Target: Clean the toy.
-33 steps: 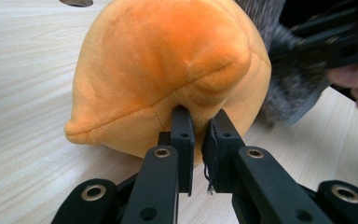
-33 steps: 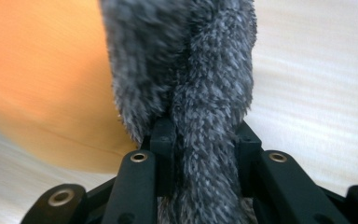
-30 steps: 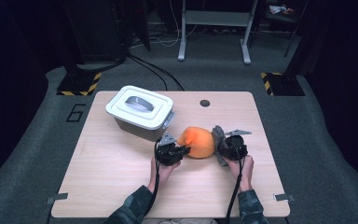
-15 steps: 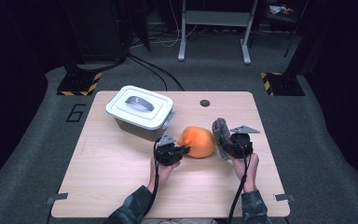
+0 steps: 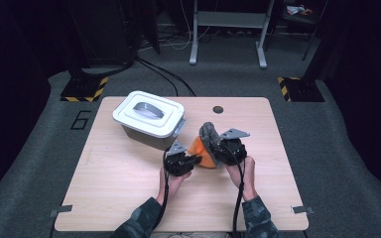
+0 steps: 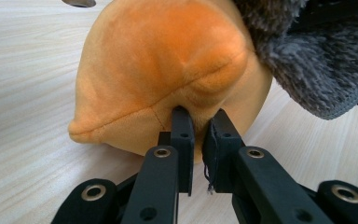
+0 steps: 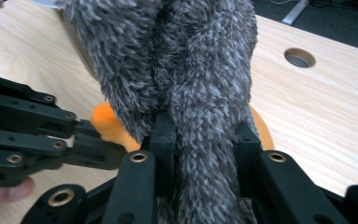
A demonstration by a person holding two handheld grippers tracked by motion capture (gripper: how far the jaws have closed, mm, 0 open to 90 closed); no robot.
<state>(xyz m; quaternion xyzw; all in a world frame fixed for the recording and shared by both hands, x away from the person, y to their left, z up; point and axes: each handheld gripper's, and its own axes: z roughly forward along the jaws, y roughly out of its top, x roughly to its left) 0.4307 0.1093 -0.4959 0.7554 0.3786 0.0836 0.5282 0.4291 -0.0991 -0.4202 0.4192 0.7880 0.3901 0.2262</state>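
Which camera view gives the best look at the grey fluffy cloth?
The right gripper view: the grey fluffy cloth hangs close up, clamped between the right hand-held gripper jaws, fibres sharp. The left gripper view has one corner above the orange plush. The high view shows a small grey lump.

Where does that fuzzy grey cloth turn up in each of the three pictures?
High view: the grey cloth sits mid-table, draped over the orange plush, at the right claw.
Left gripper view: top right corner, overlapping the orange plush.
Right gripper view: centre, from the top down between the claw's jaws.
Shared landmark: the orange plush, peeking out below the cloth.
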